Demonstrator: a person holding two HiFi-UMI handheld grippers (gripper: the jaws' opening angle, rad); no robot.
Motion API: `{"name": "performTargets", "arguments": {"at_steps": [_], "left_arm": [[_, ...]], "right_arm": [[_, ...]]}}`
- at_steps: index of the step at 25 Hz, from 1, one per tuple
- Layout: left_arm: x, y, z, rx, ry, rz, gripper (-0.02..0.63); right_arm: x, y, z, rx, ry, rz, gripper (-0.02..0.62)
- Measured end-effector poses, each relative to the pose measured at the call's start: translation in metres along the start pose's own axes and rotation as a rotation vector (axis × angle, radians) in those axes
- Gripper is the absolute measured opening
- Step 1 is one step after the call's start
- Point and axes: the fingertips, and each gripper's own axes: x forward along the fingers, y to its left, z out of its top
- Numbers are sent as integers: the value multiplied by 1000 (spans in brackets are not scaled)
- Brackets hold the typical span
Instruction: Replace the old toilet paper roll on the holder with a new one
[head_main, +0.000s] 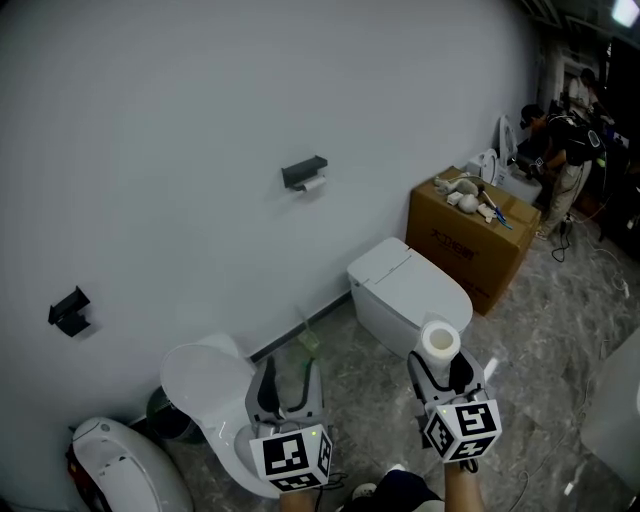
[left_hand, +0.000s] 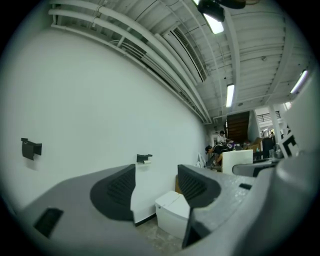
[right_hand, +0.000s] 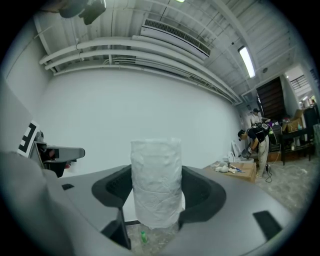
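On the white wall hangs a black paper holder (head_main: 304, 172) with a small white remnant of the old roll (head_main: 313, 185) under it; the left gripper view shows this holder (left_hand: 144, 158) far ahead. My left gripper (head_main: 288, 380) (left_hand: 155, 187) is open, its jaws wide apart with nothing between them. My right gripper (head_main: 440, 362) (right_hand: 156, 197) is shut on a new white toilet paper roll (head_main: 440, 342) (right_hand: 156, 182), held upright between the pads. Both grippers are low and well back from the wall.
A white toilet (head_main: 408, 293) stands below the holder, with a cardboard box (head_main: 470, 245) to its right. A round white toilet (head_main: 205, 385) is at lower left, a green bottle (head_main: 308, 342) on the floor. A second black bracket (head_main: 68, 310) is further left. People stand far right (head_main: 560, 140).
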Motion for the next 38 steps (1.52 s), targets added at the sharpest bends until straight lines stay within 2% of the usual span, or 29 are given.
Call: {"name": "performTargets", "arguments": {"at_steps": [12, 18, 30, 38], "left_arm": [[57, 14, -15, 12, 47, 5, 245], [122, 20, -13, 24, 38, 33, 245], [279, 25, 10, 40, 17, 106, 245], [344, 30, 8, 41, 19, 158, 245]], "right_arm": [[62, -13, -6, -8, 27, 9, 304], [130, -35, 1, -32, 25, 21, 304], [291, -97, 39, -50, 2, 84, 304], [362, -123, 41, -42, 8, 125, 304]]}}
